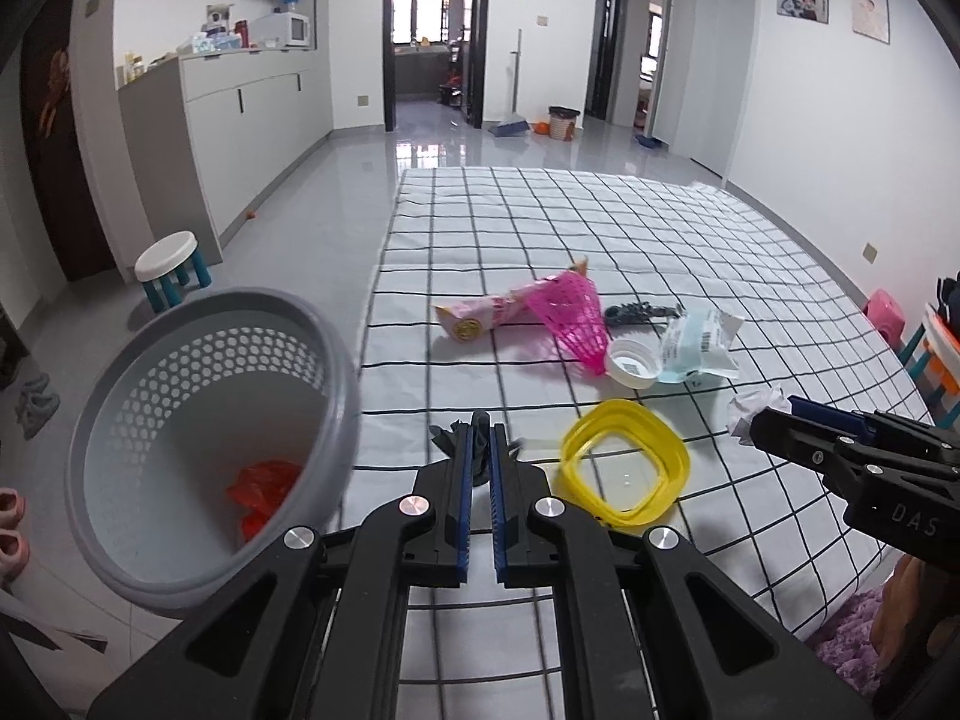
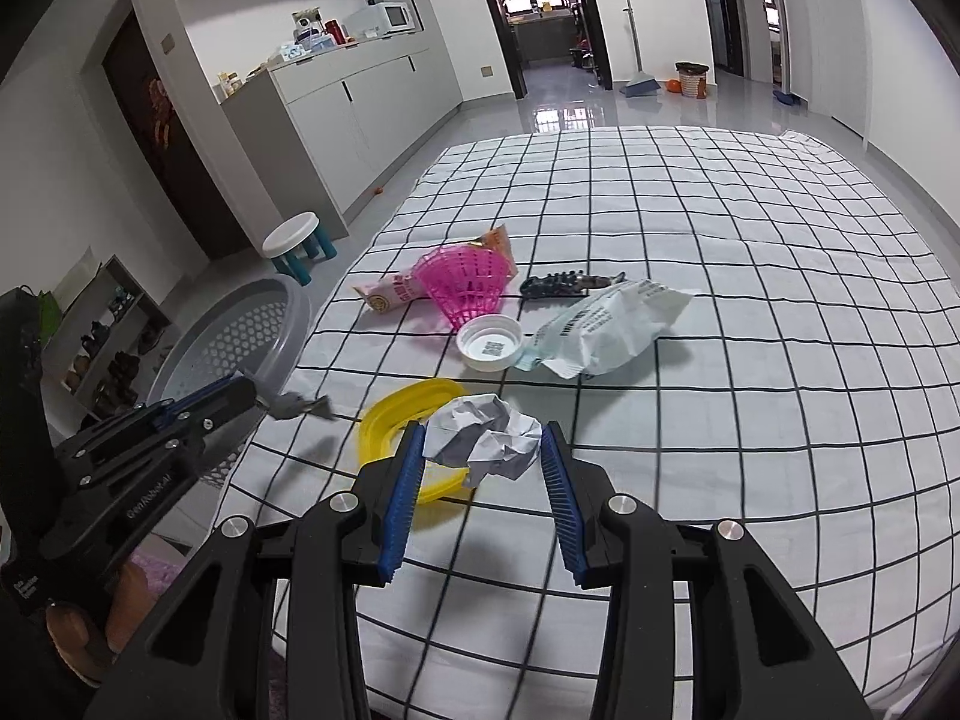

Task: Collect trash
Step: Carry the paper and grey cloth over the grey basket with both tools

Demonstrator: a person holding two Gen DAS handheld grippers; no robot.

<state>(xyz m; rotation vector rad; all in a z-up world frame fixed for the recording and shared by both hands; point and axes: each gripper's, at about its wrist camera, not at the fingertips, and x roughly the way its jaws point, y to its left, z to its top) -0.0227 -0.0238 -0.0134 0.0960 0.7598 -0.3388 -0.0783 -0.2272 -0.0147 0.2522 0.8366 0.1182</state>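
- The left claw is pressed together on a dark grey scrap, held at lower centre of the left wrist view, just right of the grey perforated basket.
- An orange-red bag lies in the basket's bottom.
- The right claw is closed partway around a crumpled white paper ball; both pads touch its sides, at lower centre of the right wrist view.
- The ball rests partly on a yellow plastic ring on the checked bed sheet.
- Further up the frame lie a pink mesh cone, a white cap, a white wrapper and a pink snack packet.
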